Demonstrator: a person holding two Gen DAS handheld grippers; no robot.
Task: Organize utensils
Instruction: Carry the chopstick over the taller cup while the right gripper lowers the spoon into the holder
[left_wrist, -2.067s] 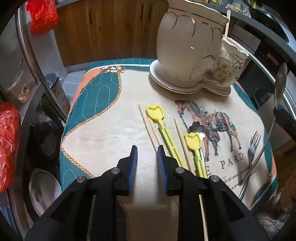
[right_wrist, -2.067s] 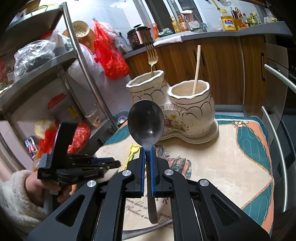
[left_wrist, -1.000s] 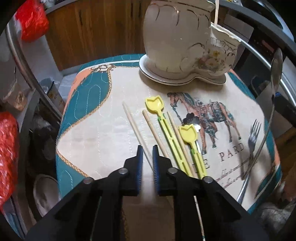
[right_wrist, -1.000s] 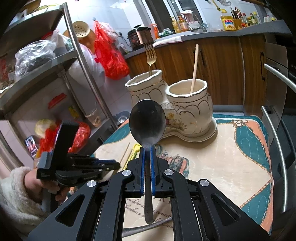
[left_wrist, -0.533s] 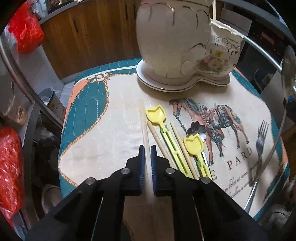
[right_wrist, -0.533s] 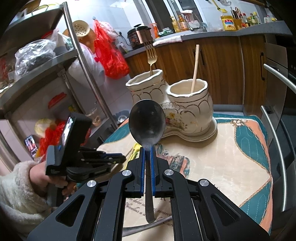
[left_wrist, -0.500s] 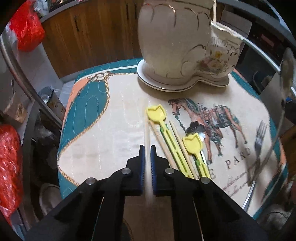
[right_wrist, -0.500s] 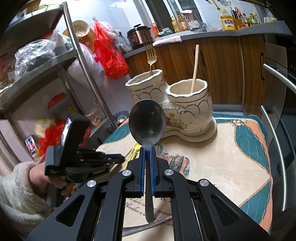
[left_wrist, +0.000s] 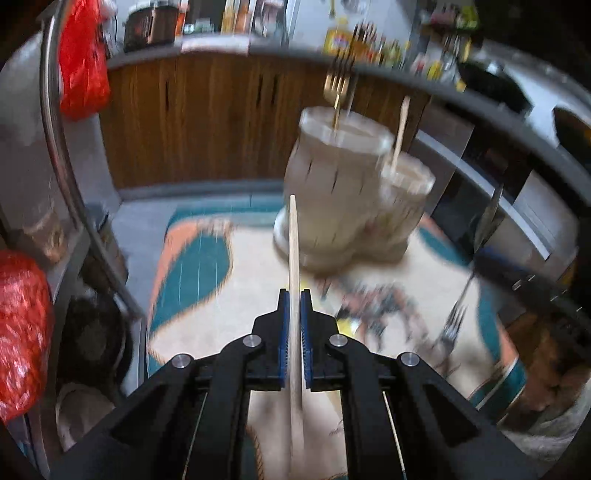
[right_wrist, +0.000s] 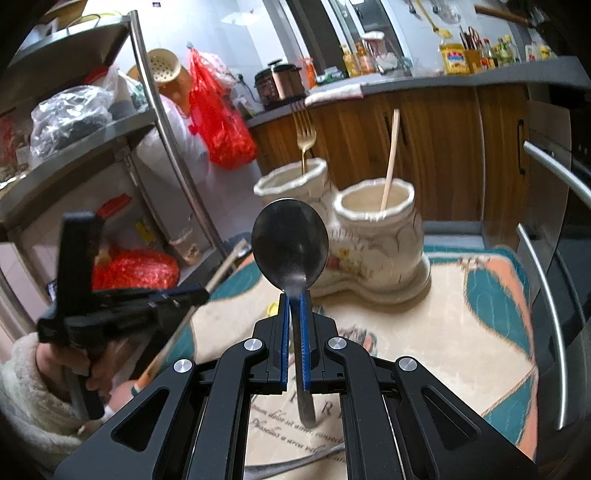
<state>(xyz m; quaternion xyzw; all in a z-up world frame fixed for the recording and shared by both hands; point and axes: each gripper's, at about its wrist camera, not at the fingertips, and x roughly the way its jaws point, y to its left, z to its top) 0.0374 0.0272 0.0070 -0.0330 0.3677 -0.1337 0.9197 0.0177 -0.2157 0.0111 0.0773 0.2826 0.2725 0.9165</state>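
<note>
Gripping a thin pale wooden chopstick (left_wrist: 293, 251), the left hand-held gripper (left_wrist: 294, 299) has its blue pads clamped on the stick, which points up and forward toward the cream ceramic two-pot utensil holder (left_wrist: 340, 195); the left wrist view is motion-blurred. Right hand-held gripper (right_wrist: 294, 299) is clamped on the handle of a dark metal spoon (right_wrist: 290, 247), bowl upright just above the pads. Holder sits on a cream oval base at the far side of the surface, which is covered by a quilted cloth in cream, teal and orange with a horse print (right_wrist: 461, 332). A gold fork (right_wrist: 304, 136) stands in the holder's left pot, a second pale wooden chopstick (right_wrist: 390, 155) leans in the right pot. From the right wrist view, the spoon bowl partly blocks the holder's middle; the left hand-held gripper with its stick sits low at left, held by a hand in a fluffy white sleeve (right_wrist: 26, 391). A silver fork (left_wrist: 452, 325) lies on the cloth near the right edge; yellow bits near the left pads are too blurred to identify. Steel rack (right_wrist: 155, 110) at left carries bags and red plastic sacks (right_wrist: 221, 122); wooden cabinets behind, with a cooker, bottles and jars on top. Cloth print reads roughly "Phasellus a arcu vel"; the large letters above are half hidden by the right hand-held gripper, unreadable. Yellow bottle label is too small to read.
</note>
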